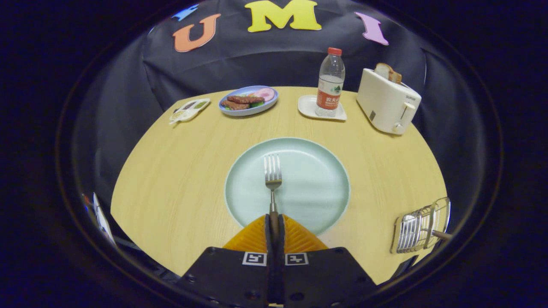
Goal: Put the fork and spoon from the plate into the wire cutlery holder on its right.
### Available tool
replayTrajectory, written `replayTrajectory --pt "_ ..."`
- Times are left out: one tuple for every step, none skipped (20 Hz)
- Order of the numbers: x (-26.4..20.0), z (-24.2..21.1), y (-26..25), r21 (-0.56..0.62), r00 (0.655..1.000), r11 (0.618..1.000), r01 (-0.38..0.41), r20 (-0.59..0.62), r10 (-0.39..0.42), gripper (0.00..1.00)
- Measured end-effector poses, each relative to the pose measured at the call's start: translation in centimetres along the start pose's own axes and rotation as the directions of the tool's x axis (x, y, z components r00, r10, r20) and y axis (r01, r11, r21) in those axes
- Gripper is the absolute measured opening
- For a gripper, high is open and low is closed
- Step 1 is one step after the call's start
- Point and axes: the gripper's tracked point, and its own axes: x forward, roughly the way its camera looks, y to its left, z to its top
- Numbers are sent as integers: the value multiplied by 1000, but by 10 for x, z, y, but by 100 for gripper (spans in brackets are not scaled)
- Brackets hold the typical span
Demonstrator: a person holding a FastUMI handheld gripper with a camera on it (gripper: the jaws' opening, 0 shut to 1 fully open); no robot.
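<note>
In the gripper view, the gripper has its two fingers pressed close together on the handle of the fork, which runs straight ahead from between them with its tines pointing away over the plate. The pinch sits at the near rim of the plate, and the fork's head lies over the plate's middle; whether it rests on the plate or is lifted just clear of it cannot be told. The wire cutlery holder stands well off to the right of the fingers, near the table's near edge, and a slim handle sticks out of its right side; this may be the spoon already placed, though too little of it shows to be sure. No spoon lies on the plate, so by the look of things one piece is probably done and the fork is gripped but not yet carried over; what is left is to carry it right and drop it into the holder. Beyond the fingers, on the far side of the table, the count is: one blue dish of food, one small sauce packet to its left, one water bottle standing on one small white tray, and one white toaster with bread in its slot. On the near side there is one fork, one plate and one holder.
</note>
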Motion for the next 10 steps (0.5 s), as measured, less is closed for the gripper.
replayTrajectory --pt "-9 0 -5 -4 1000 1000 -5 3 5 1" --pt "-17 -1 -10 -7 1000 1000 -11 6 11 1" --pt "-25 -2 -17 -10 1000 1000 -15 8 15 1" --pt "-33 -2 -24 -9 1000 1000 -21 14 21 1" --pt "-39 -2 -31 -9 1000 1000 -24 20 24 1" --pt "-46 -3 -40 -11 1000 1000 -20 23 21 1" --pt "-51 -5 -50 -11 1000 1000 -16 24 16 1" --pt "-57 -7 -60 -7 1000 1000 -12 25 12 1" --pt "-63 -9 -70 -4 1000 1000 -3 24 3 1" --pt "-69 -10 -82 -3 1000 1000 10 24 -10 1"
